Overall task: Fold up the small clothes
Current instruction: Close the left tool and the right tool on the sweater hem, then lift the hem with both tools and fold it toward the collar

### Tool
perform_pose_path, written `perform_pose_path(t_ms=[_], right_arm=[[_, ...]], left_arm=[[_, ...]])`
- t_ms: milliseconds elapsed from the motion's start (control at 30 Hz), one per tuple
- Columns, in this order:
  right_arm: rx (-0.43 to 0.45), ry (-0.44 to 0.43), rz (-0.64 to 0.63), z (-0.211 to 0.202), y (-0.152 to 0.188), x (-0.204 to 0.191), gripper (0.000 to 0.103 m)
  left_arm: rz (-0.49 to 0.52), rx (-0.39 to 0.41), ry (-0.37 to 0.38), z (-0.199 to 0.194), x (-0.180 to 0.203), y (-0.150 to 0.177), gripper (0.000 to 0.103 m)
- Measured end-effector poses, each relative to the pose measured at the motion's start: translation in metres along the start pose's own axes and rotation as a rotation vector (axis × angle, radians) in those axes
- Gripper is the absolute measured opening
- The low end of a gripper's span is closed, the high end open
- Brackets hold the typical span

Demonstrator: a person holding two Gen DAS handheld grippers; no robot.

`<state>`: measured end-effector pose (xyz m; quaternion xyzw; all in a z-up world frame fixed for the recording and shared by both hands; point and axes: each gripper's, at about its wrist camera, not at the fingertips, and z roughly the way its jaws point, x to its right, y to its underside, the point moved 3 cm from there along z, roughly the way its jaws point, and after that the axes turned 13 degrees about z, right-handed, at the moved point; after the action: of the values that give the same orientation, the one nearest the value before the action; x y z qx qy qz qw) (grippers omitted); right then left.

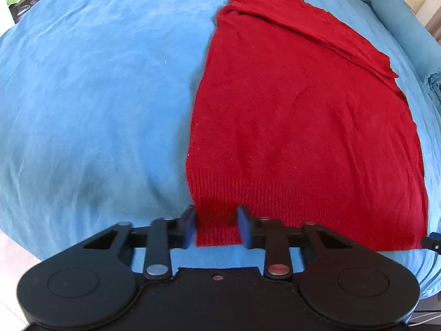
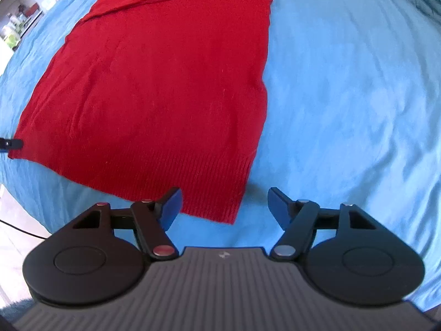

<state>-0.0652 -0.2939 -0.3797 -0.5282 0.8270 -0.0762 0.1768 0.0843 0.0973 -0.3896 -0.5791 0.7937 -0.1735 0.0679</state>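
Note:
A red knit sweater (image 1: 303, 124) lies flat on the blue bed cover (image 1: 96, 96), its ribbed hem toward me and its sleeves folded across the far end. My left gripper (image 1: 217, 224) points down at the hem's left corner. The corner lies flat between the two narrowly spaced fingers, which do not pinch it. In the right wrist view the sweater (image 2: 165, 82) fills the upper left. My right gripper (image 2: 224, 193) stands wide open over the hem's right corner, which lies between the fingers untouched. Each gripper's tip shows at the edge of the other view.
The blue cover (image 2: 344, 96) spreads wide on both sides of the sweater. A blue pillow (image 1: 399, 19) lies at the far right. Shelves with small items (image 2: 19, 13) stand beyond the bed. The bed's near edge and pale floor (image 1: 11, 248) lie just below the grippers.

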Motion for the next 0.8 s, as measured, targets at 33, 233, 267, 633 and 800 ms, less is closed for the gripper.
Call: perform_pose_path(t_ms=[33,233,267,633,800], right_arm=[[-0.008,-0.003,0.014,0.002,0.001,0.001,0.082],[-0.032,0.002,0.059,0.009,0.002,0.003,0.071],[-0.033,0.006,0.061,0.010,0.001,0.004,0.066],[-0.048,-0.031,0.051,0.003,-0.015,-0.001,0.020],[0.023,-0.078,0.085,-0.031,-0.043,-0.008,0.019]], left_arm=[[-0.004,-0.003,0.003,0.001,-0.002,-0.002,0.020],[0.005,-0.006,-0.003,-0.002,-0.003,-0.002,0.009],[0.013,-0.006,-0.007,-0.002,-0.003,-0.003,0.008],[-0.035,0.013,0.016,-0.016,-0.004,-0.021,0.007],[-0.084,0.070,0.063,-0.045,-0.007,-0.046,0.006]])
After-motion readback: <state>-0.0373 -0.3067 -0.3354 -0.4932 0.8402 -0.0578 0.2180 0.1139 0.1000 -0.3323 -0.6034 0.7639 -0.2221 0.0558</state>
